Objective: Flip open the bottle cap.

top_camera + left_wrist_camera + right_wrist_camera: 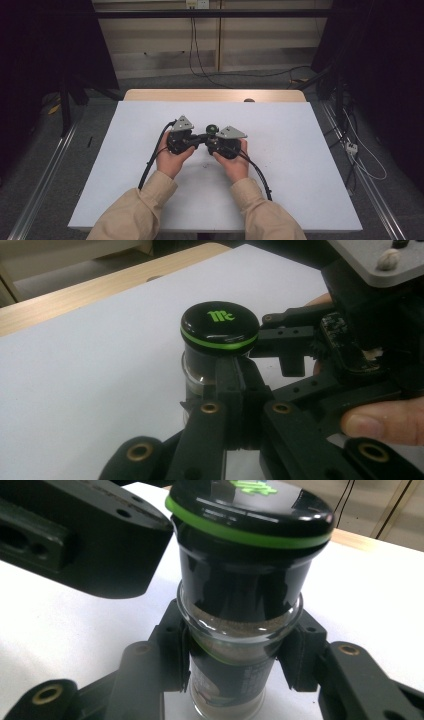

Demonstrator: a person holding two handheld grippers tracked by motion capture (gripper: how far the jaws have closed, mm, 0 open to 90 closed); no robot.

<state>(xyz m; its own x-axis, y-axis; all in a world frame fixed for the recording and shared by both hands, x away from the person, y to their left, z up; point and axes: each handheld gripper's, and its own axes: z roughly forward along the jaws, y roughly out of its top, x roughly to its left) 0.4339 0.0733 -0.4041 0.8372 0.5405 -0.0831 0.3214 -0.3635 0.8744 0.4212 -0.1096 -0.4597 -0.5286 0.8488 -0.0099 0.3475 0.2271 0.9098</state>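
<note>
- The spice jar [240,630] stands upright near the middle of the table [300,200], a little toward its far edge, with its black lid [220,325] on.
- The right tool [235,665] clamps the jar's glass body; the left tool [235,385] has its jaws closed together, touching the jar just under the lid.
- Judged from this, the jar is secured; uncapping remains.
- The right gripper view shows brown powder inside; the high view shows both hands meeting at the jar.
</note>
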